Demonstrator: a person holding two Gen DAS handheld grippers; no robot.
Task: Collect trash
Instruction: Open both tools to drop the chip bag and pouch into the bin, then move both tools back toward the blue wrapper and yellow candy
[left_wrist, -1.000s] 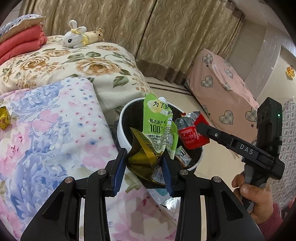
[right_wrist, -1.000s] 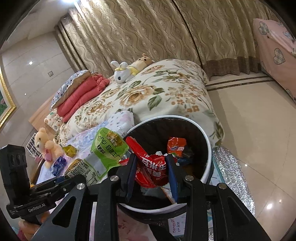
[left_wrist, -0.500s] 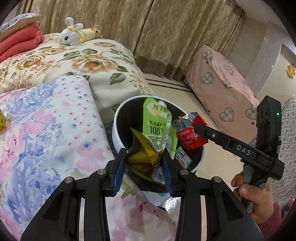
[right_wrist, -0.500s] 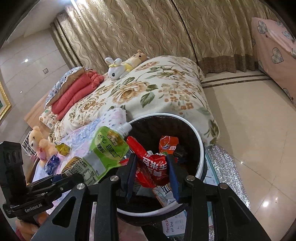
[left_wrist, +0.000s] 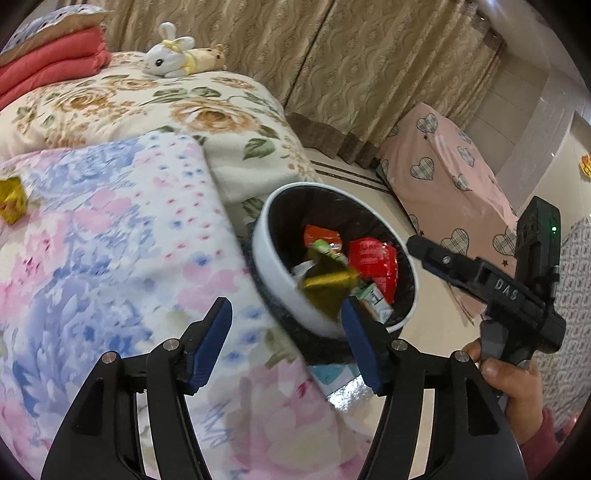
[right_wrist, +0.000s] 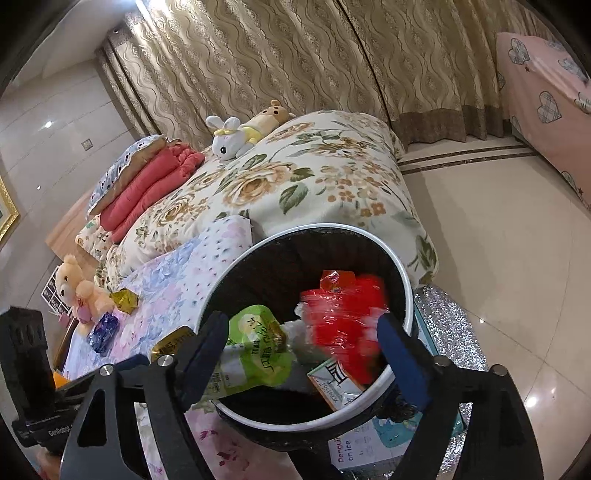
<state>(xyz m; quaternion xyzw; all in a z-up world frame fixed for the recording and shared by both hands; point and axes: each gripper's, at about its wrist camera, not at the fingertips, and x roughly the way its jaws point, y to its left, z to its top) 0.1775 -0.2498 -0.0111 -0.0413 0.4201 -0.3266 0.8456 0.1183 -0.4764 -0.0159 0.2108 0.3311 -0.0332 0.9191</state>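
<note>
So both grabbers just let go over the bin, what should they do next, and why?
Probably pull back from the bin and reach for the gold wrapper and blue wrapper on the bed. Both the left gripper and right gripper have just opened, and the red packet and green pouch are dropping in.
</note>
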